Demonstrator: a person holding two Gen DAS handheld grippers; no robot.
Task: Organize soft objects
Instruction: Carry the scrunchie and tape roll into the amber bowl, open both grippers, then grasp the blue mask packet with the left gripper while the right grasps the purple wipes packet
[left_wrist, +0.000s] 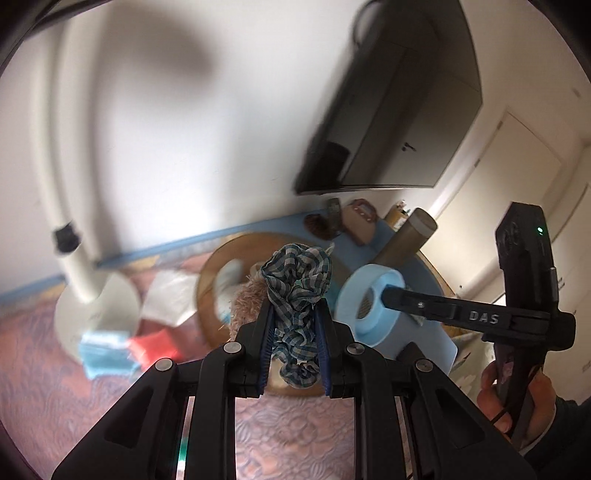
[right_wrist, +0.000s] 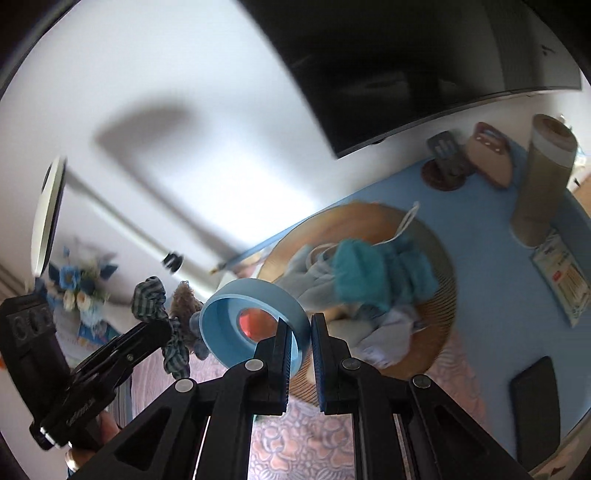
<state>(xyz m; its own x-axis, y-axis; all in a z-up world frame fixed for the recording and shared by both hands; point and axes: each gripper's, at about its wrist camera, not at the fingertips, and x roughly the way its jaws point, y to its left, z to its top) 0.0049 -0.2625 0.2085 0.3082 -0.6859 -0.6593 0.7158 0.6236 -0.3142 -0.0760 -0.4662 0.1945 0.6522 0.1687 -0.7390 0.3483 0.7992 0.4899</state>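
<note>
In the left wrist view my left gripper (left_wrist: 294, 312) is shut on a blue-and-grey checked scrunchie (left_wrist: 295, 280), which bulges above the pads. Behind it sit a fuzzy beige plush toy (left_wrist: 246, 301) and a round woven basket (left_wrist: 212, 269). My right gripper (right_wrist: 301, 322) is shut on the wall of a light blue ring (right_wrist: 236, 299), held above the basket rim (right_wrist: 441, 258). Teal and pale blue soft items (right_wrist: 369, 275) lie in the basket. Each view shows the other gripper, the right gripper (left_wrist: 386, 293) with the ring (left_wrist: 354, 295) and the left gripper (right_wrist: 164, 326) with the scrunchie (right_wrist: 149, 297).
A white lamp base (left_wrist: 96, 310), a white cloth (left_wrist: 168, 299), a red beanbag (left_wrist: 157, 347) and a blue cloth (left_wrist: 103, 350) lie on the patterned cover. A blue table (right_wrist: 480, 206) carries an olive cylinder (right_wrist: 543, 177) and a black phone (right_wrist: 535, 402). A dark screen (left_wrist: 399, 110) hangs on the wall.
</note>
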